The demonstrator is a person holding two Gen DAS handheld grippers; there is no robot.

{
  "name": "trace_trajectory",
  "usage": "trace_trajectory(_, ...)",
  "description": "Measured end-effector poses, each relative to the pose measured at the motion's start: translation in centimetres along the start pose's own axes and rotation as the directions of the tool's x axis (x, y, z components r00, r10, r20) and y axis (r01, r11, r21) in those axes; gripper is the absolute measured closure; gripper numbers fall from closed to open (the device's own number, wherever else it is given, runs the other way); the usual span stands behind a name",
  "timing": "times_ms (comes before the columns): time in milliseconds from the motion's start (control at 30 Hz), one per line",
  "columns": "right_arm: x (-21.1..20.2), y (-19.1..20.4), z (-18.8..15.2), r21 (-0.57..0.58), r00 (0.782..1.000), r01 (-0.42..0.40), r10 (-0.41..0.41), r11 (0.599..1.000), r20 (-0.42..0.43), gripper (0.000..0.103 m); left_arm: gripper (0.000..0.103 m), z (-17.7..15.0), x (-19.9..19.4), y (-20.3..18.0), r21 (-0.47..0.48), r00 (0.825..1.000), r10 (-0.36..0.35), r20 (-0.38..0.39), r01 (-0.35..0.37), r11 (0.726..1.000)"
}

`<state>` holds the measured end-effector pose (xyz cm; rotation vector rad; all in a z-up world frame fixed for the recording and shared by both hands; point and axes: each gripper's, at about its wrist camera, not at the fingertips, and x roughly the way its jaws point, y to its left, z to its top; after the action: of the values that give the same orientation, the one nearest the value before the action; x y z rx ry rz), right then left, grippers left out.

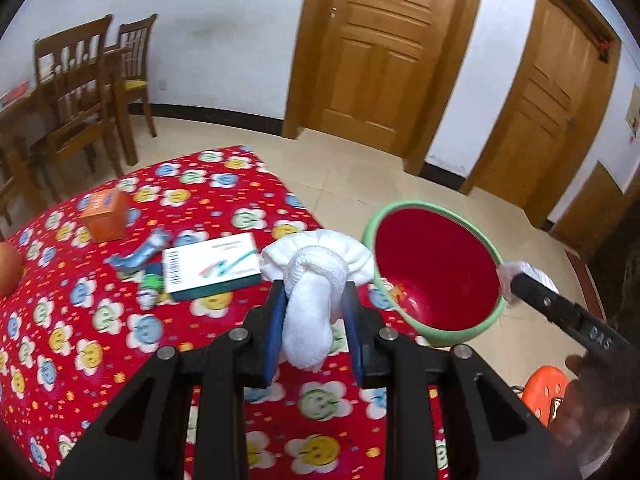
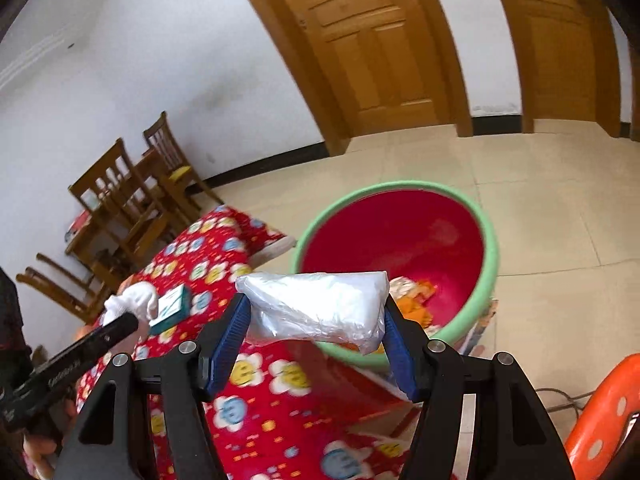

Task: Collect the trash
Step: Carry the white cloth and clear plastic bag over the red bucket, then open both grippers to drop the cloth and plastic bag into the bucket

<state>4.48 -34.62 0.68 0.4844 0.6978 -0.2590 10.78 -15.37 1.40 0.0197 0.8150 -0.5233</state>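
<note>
The left gripper (image 1: 314, 300) has its blue fingers (image 1: 275, 328) pressed onto a white sock (image 1: 310, 320). The right gripper (image 2: 316, 322) clamps a clear plastic bag (image 2: 320, 304) between its fingers (image 2: 224, 344), tilted a little, probably raised above the worktop.

The room I'm working in is evenly and brightly lit, with soft light and only faint shadows on the floor tiles (image 1: 360, 184). Both fisheye views bend the doors (image 2: 372, 40) into curves and darken to black at the corners. My right view is smeared by motion: the basin's green rim (image 2: 490, 256) and the patterned cloth on the counter (image 2: 256, 408) look blurred. A dull sheen sits on the plastic bag (image 2: 320, 308).
</note>
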Motion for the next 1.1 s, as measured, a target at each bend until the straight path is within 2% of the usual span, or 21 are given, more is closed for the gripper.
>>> trace_trajectory(200,1.7,-2.0,0.8,0.028,0.999,0.032,-0.032,0.999,-0.019,0.038,0.076,0.3,2.0,-3.0,0.032,0.999,-0.029,-0.029,0.030,0.999)
trace_trajectory(533,4.9,-3.8,1.5,0.046,0.996,0.072,-0.070,0.996,-0.048,0.036,0.076,0.5,4.7,-5.8,0.066,0.996,-0.061,-0.067,0.065,0.996)
trace_trajectory(667,5.6,-4.1,2.0,0.039,0.996,0.078,-0.076,0.996,-0.055,0.031,0.076,0.5,5.7,-6.7,0.075,0.994,-0.062,-0.087,0.069,0.995)
trace_trajectory(833,5.2,-4.4,2.5,0.033,0.996,0.079,-0.078,0.996,-0.031,0.027,0.076,0.5,6.3,-7.7,0.092,0.994,-0.063,-0.092,0.071,0.993)
trace_trajectory(1100,3.2,-5.2,2.4,0.039,0.995,0.094,-0.095,0.995,0.009,0.027,0.076,0.5,7.3,-9.3,0.127,0.992,-0.074,-0.100,0.087,0.988)
